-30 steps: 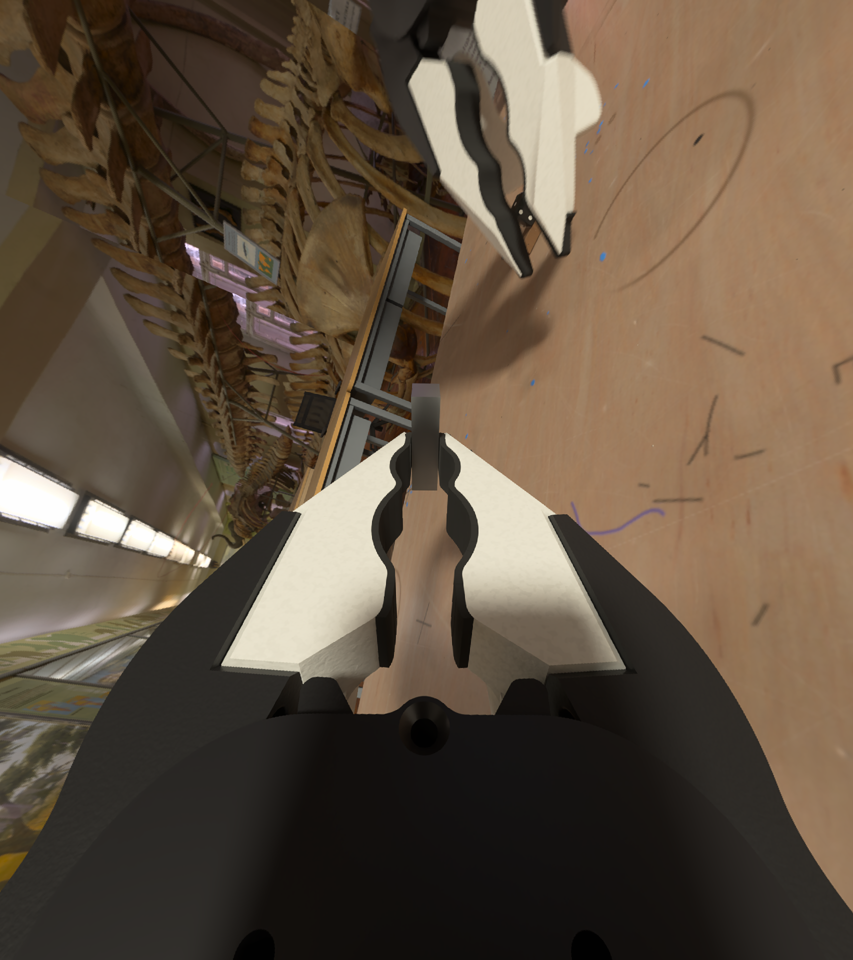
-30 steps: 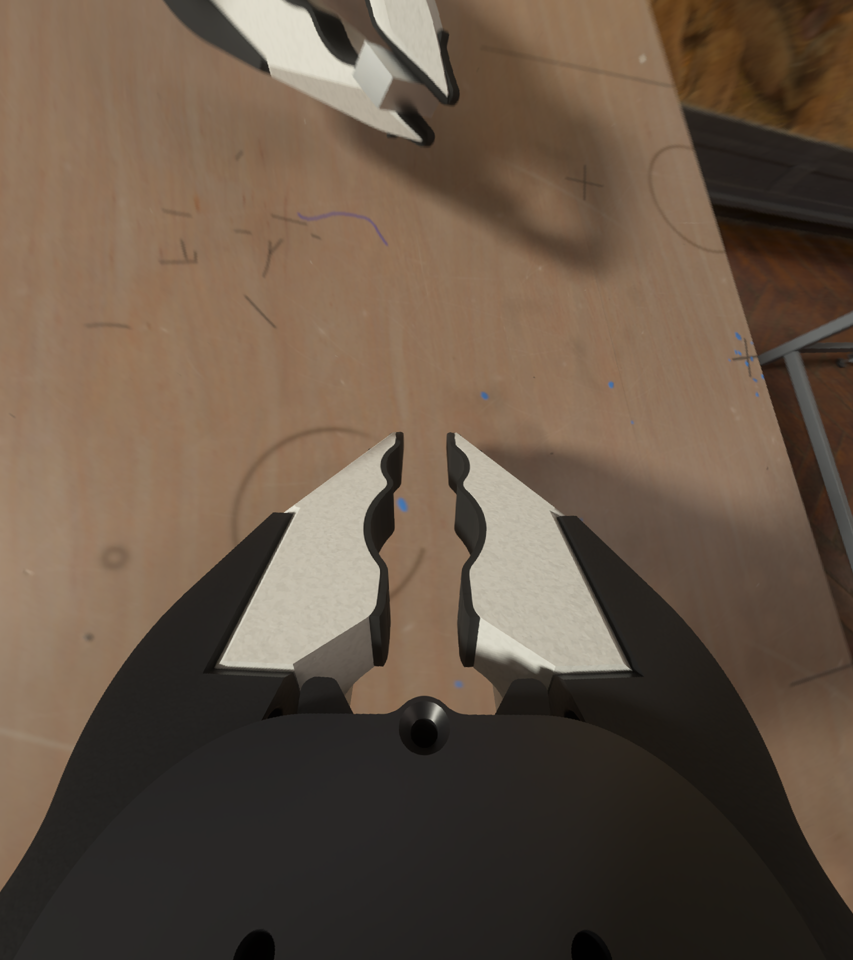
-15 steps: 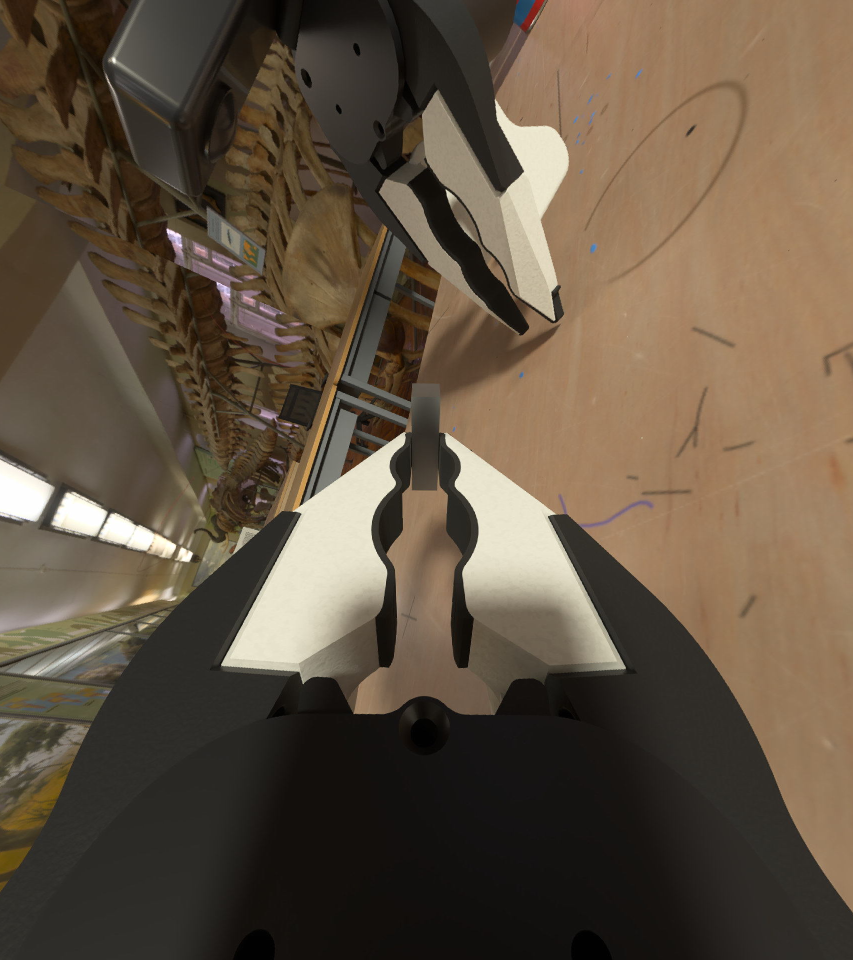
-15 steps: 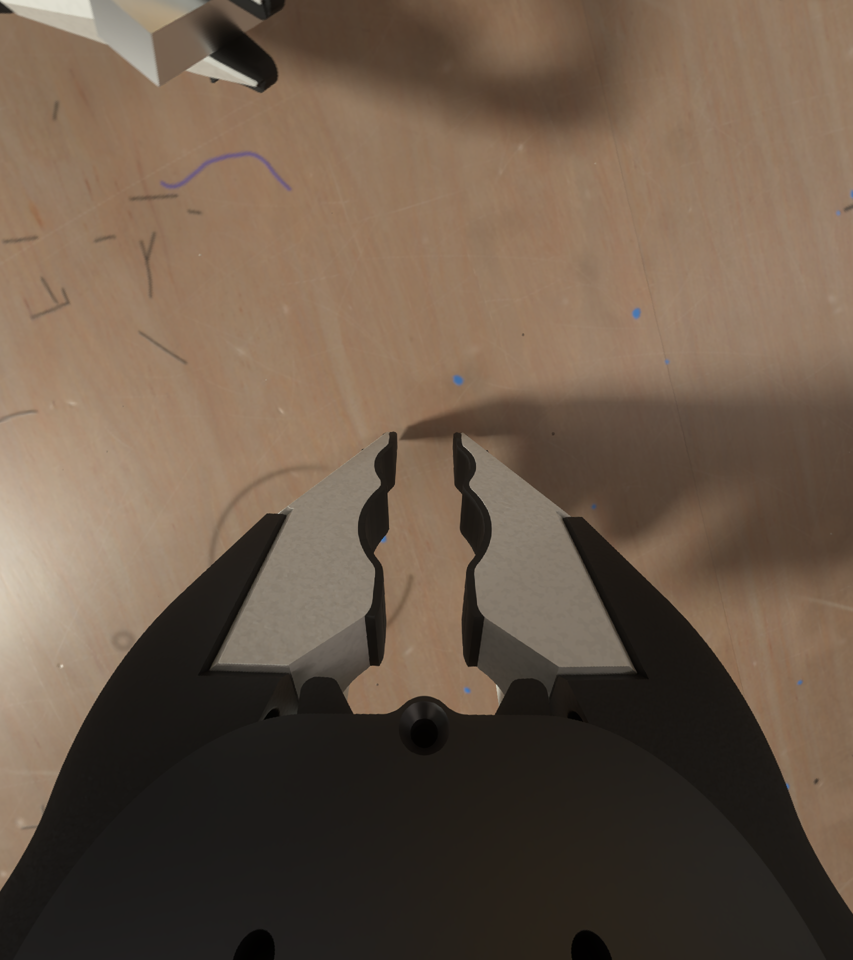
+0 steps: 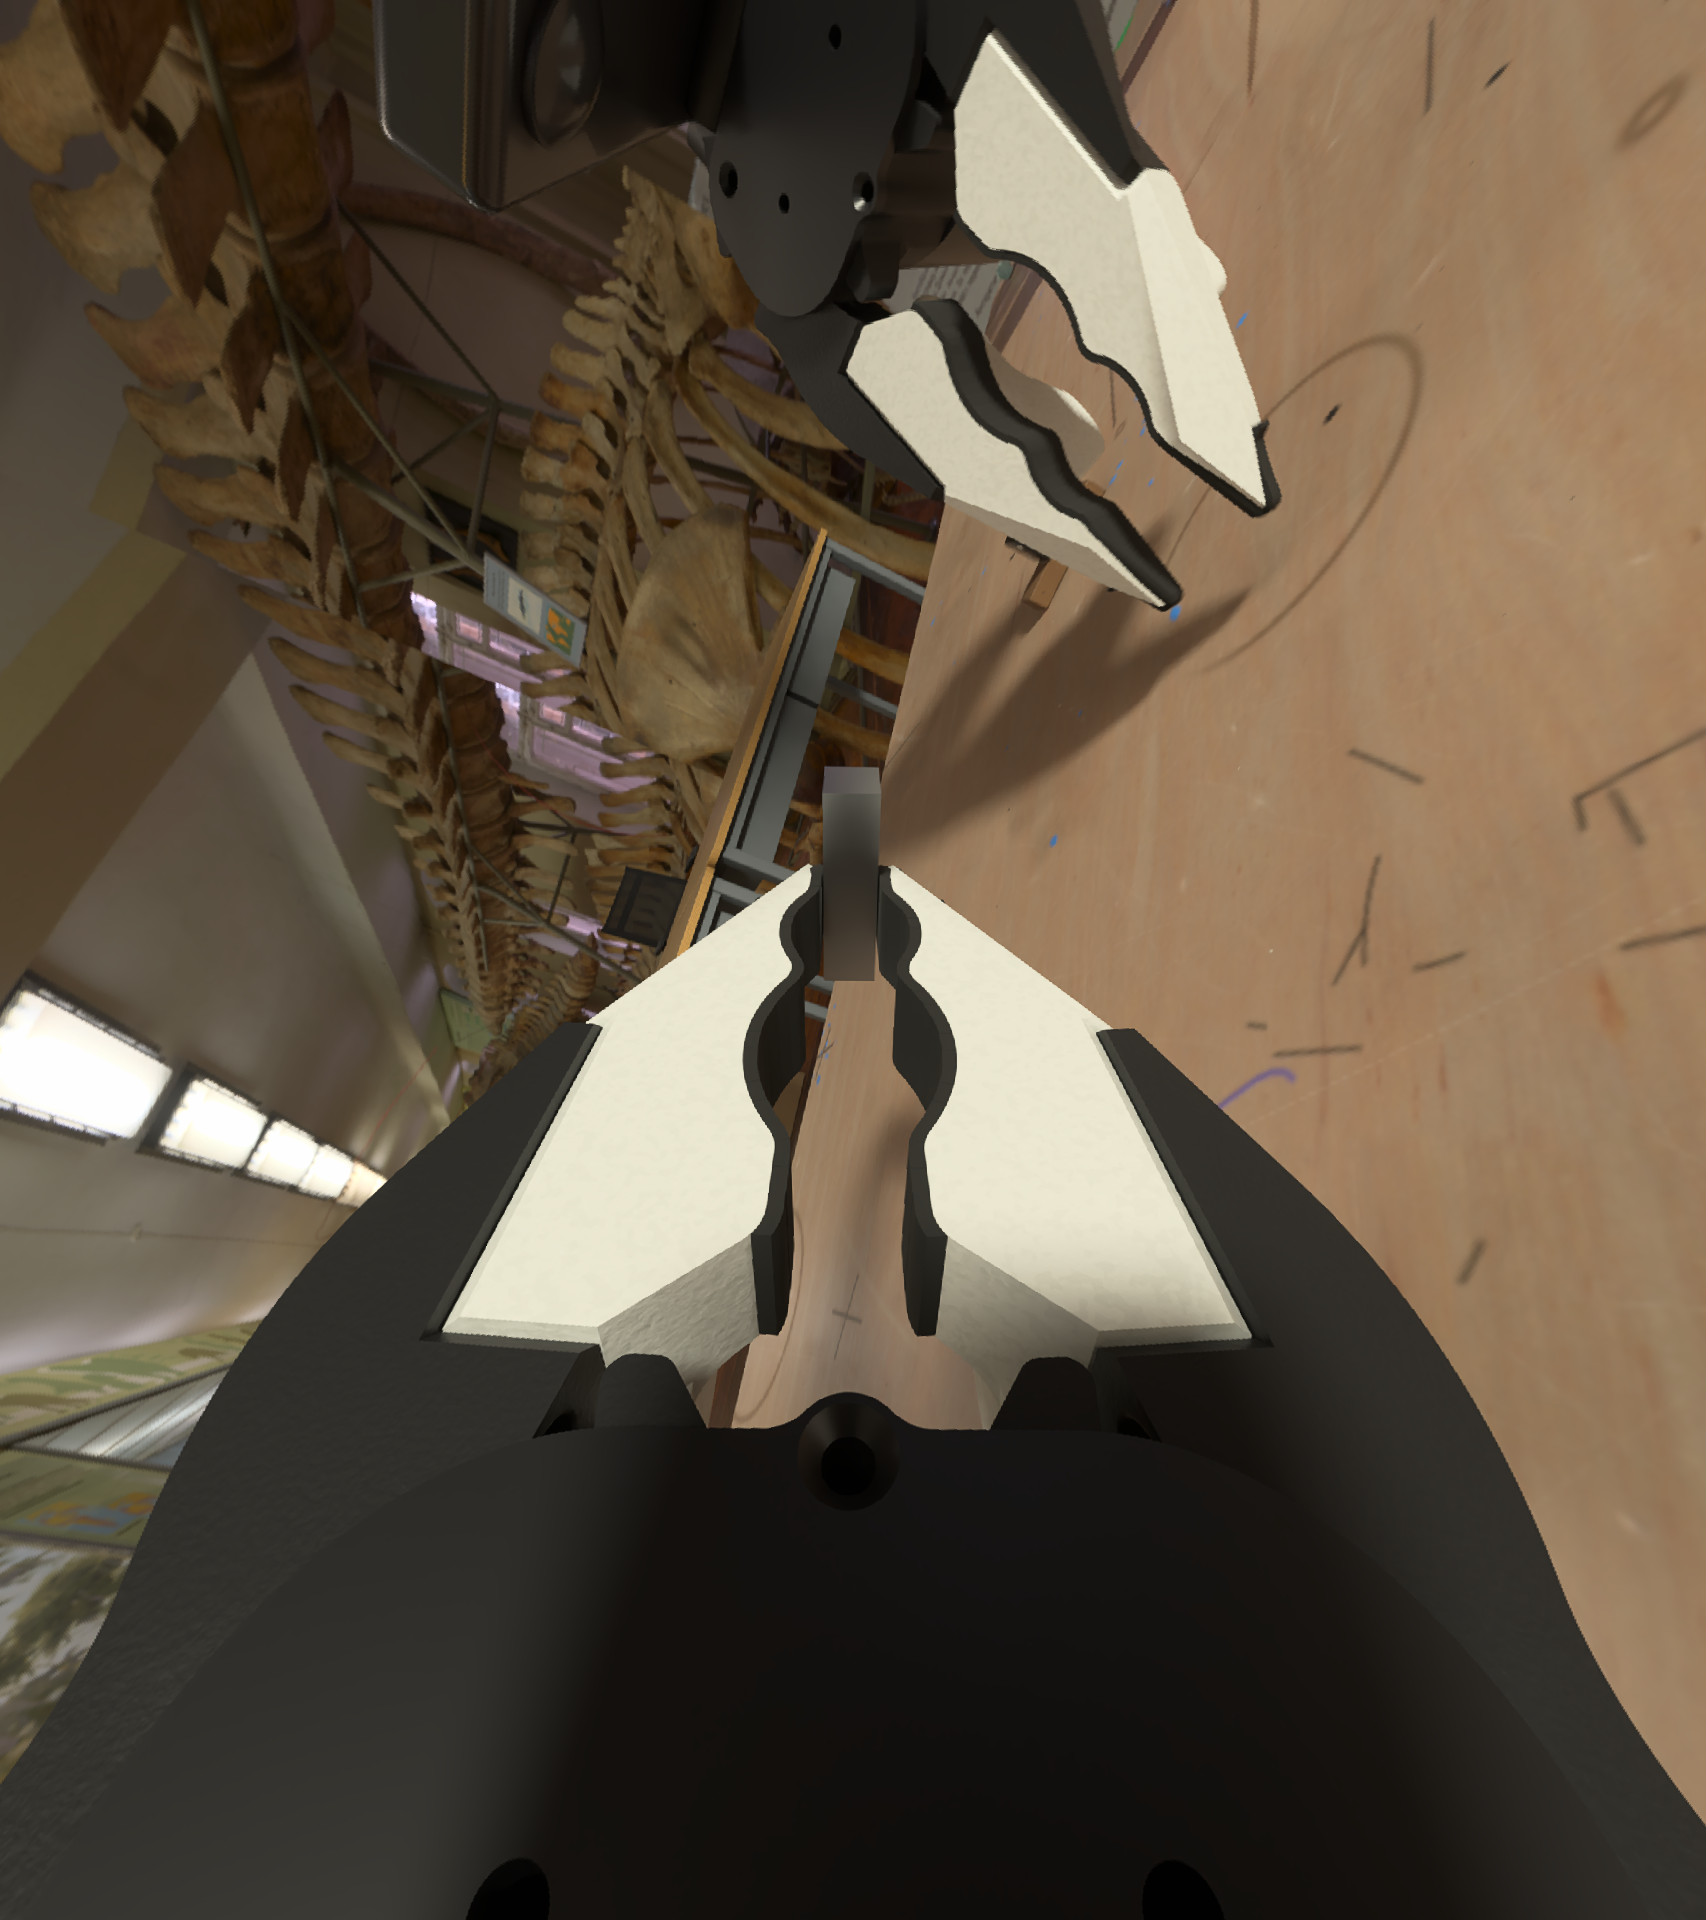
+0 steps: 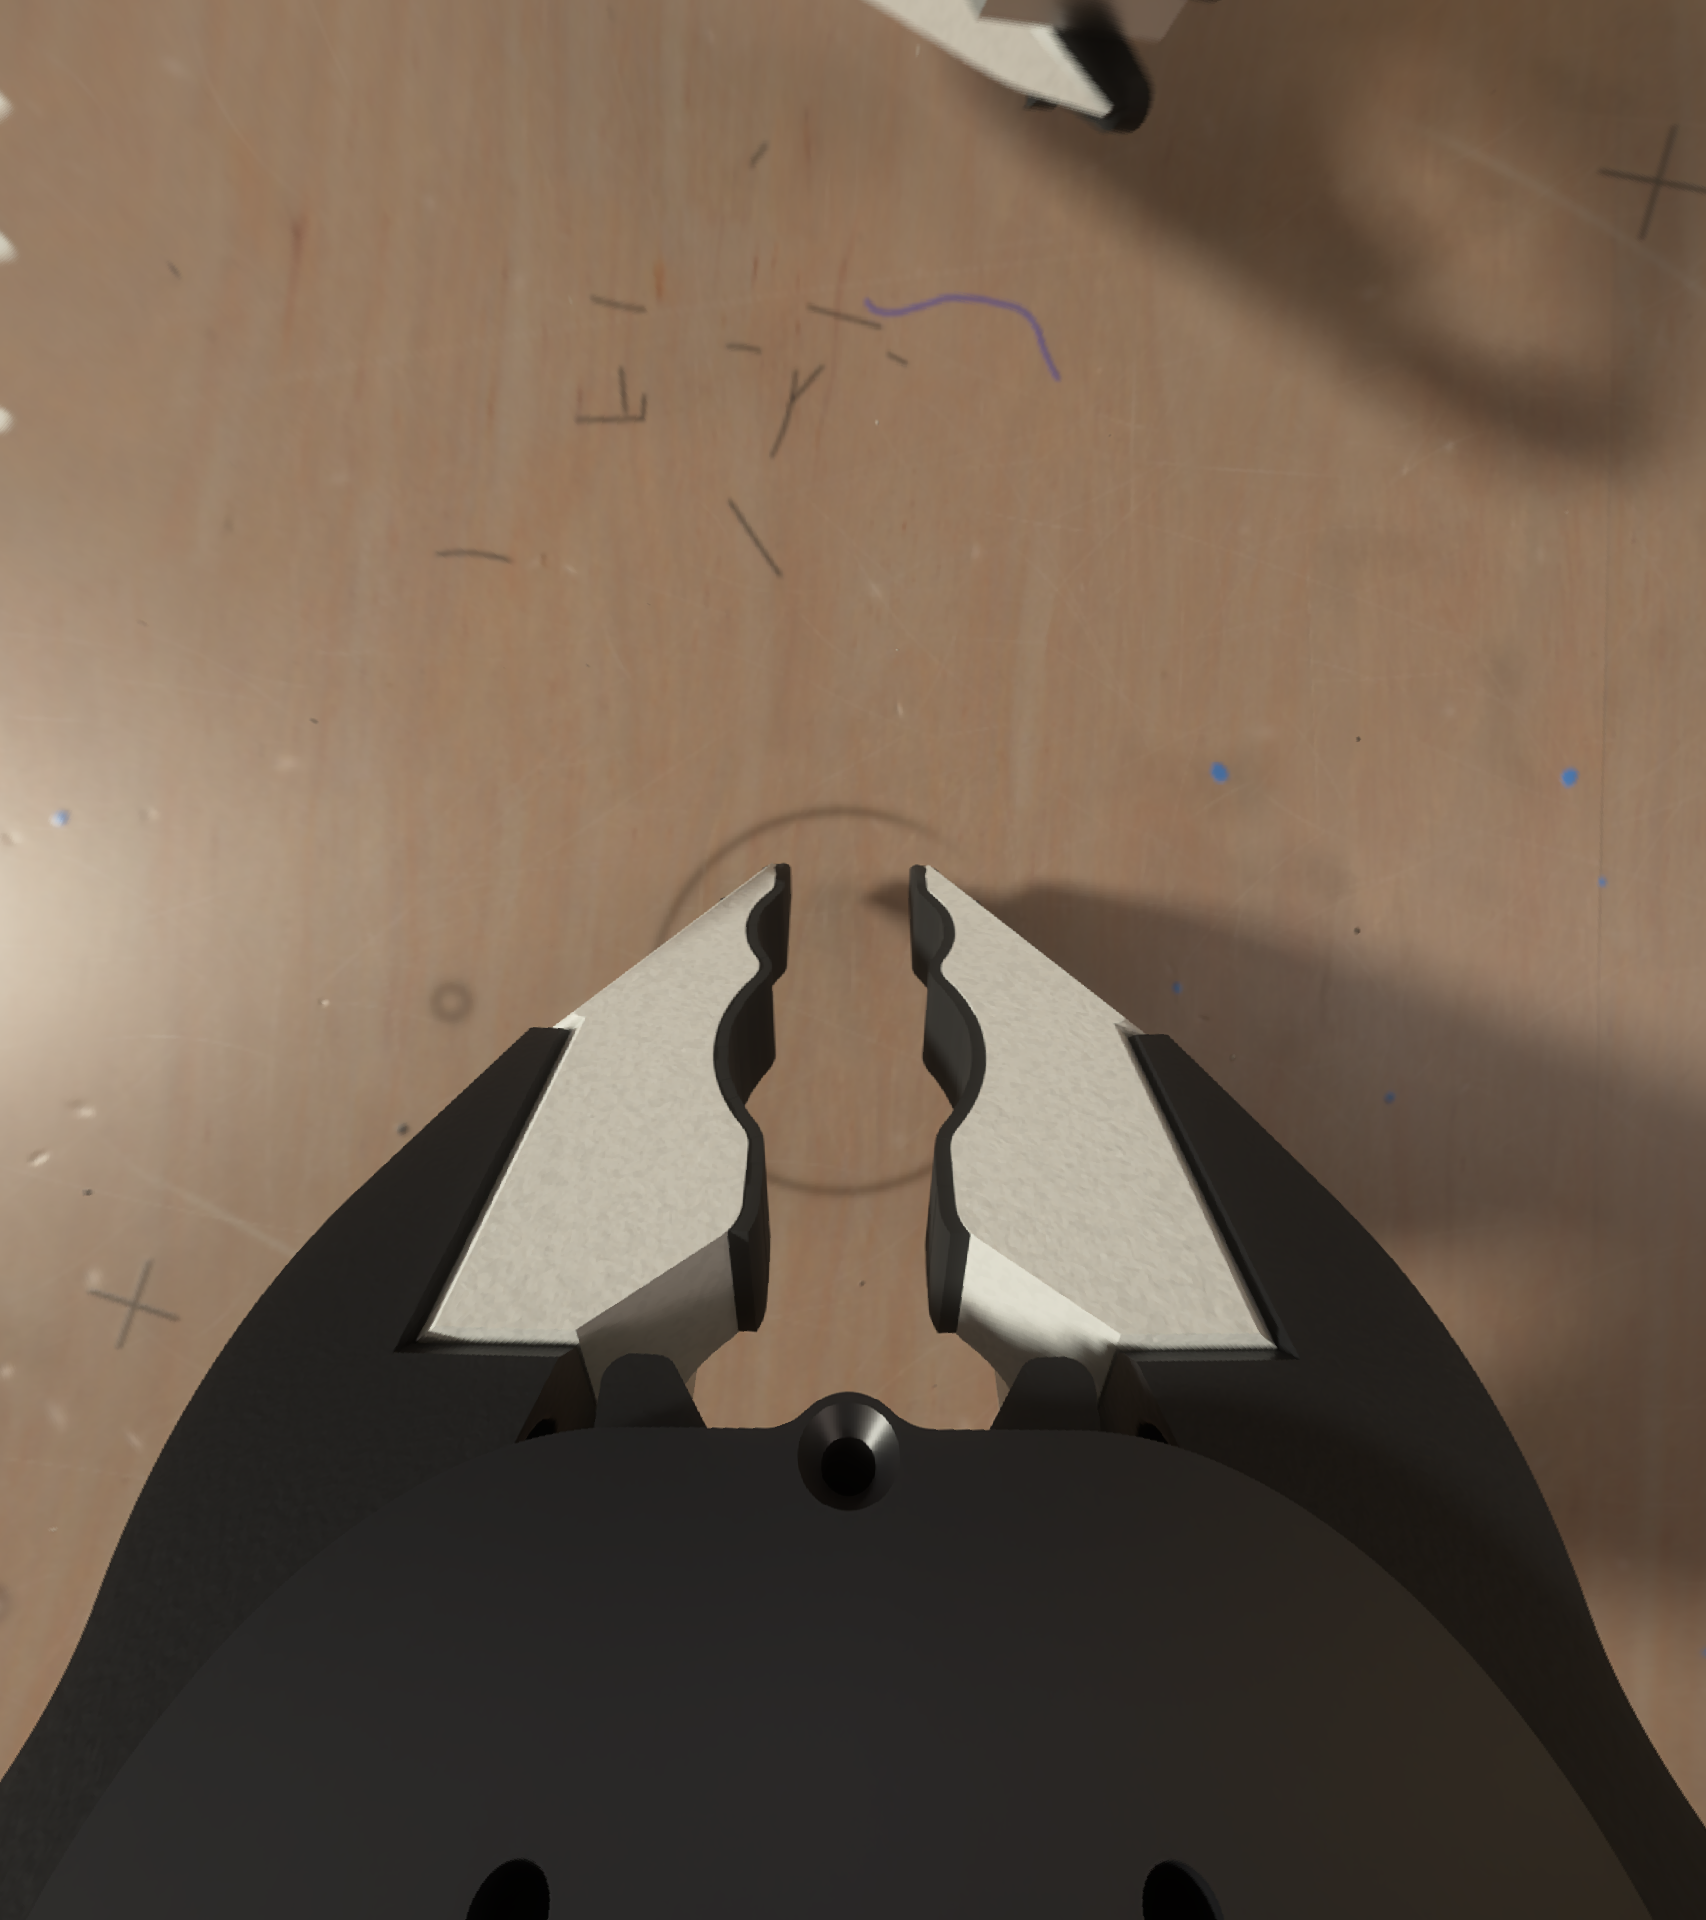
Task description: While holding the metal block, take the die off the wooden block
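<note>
A: We begin at the left gripper (image 5: 849,883). Its jaws are drawn in onto the metal block (image 5: 850,831), a narrow grey bar pinched near the tips and projecting forward past them.

B: We confirm. The right gripper (image 6: 849,883) stands with its jaws parted by a moderate gap. Nothing sits between them; only the table (image 6: 309,675) shows through.

A: In the left wrist view we also see the right gripper (image 5: 1213,540) farther off, tips pointing down toward the table (image 5: 1451,1143), jaws apart and empty.

B: Outward from the right gripper, the tips hover over a pencilled circle (image 6: 828,831). Scratch marks (image 6: 755,416) and a purple line (image 6: 963,312) lie beyond.

A: Location of the die and the wooden block: we cannot tell. A small wooden piece (image 5: 1041,582) shows behind the right gripper's tips, too hidden to identify.
</note>
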You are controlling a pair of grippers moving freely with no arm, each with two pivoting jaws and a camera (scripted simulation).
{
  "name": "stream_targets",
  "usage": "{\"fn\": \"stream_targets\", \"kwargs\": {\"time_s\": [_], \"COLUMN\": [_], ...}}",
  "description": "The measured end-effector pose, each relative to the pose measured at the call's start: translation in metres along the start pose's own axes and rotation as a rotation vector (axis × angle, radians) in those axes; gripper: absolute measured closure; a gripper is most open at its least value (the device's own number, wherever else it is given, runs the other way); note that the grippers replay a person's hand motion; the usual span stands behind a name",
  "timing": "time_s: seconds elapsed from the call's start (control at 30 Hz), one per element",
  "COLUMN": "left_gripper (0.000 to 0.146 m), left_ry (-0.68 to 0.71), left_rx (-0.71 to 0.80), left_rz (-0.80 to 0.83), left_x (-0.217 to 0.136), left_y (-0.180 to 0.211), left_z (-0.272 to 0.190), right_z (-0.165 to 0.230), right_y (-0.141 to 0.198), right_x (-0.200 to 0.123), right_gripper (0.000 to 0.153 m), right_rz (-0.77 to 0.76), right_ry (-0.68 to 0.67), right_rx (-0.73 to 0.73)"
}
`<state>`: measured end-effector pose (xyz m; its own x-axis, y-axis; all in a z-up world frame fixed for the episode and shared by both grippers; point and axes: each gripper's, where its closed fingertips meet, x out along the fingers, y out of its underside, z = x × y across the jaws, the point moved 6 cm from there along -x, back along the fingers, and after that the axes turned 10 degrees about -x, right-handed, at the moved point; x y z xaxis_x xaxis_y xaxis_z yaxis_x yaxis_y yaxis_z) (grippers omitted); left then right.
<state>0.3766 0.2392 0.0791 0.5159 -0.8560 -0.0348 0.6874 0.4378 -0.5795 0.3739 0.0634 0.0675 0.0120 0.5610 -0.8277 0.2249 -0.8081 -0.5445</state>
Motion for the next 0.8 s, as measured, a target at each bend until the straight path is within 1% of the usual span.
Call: {"fn": "stream_targets", "kwargs": {"time_s": [0.07,0.1,0.13,0.23,0.27,0.37,0.47,0.63,0.7,0.8], "left_gripper": [0.137,0.137,0.137,0.137,0.137,0.137,0.137,0.137,0.137,0.137], "left_ry": [0.011,0.015,0.017,0.022,0.024,0.029,0.034,0.035,0.036,0.037], "left_rx": [0.006,0.012,0.02,0.034,0.035,0.036,0.054,0.057,0.057,0.061], "left_rz": [-0.013,-0.014,-0.012,-0.006,-0.006,-0.002,0.009,0.003,0.003,0.003], "left_x": [0.001,0.001,0.001,0.002,0.002,0.003,0.003,0.004,0.003,0.003], "left_y": [-0.002,-0.003,-0.003,-0.004,-0.004,-0.003,-0.002,-0.004,-0.004,-0.004], "left_z": [-0.002,-0.003,-0.003,-0.005,-0.006,-0.006,-0.008,-0.009,-0.008,-0.009], "right_z": [0.002,0.002,0.002,0.007,0.009,0.014,0.019,0.018,0.015,0.012], "right_y": [0.003,0.006,0.007,0.003,0.003,0.009,0.012,0.007,0.008,0.01], "right_x": [-0.007,-0.01,-0.013,-0.017,-0.017,-0.018,-0.016,-0.007,-0.003,0.0], "right_gripper": [0.124,0.123,0.123,0.124,0.125,0.128,0.13,0.132,0.134,0.143], "right_rz": [-0.051,-0.06,-0.055,-0.073,-0.076,-0.026,-0.016,0.029,0.048,0.02], "right_ry": [0.016,0.038,0.061,0.052,0.069,0.114,0.13,0.137,0.119,0.084], "right_rx": [0.027,0.037,0.056,0.116,0.131,0.159,0.124,-0.01,-0.001,0.032]}}
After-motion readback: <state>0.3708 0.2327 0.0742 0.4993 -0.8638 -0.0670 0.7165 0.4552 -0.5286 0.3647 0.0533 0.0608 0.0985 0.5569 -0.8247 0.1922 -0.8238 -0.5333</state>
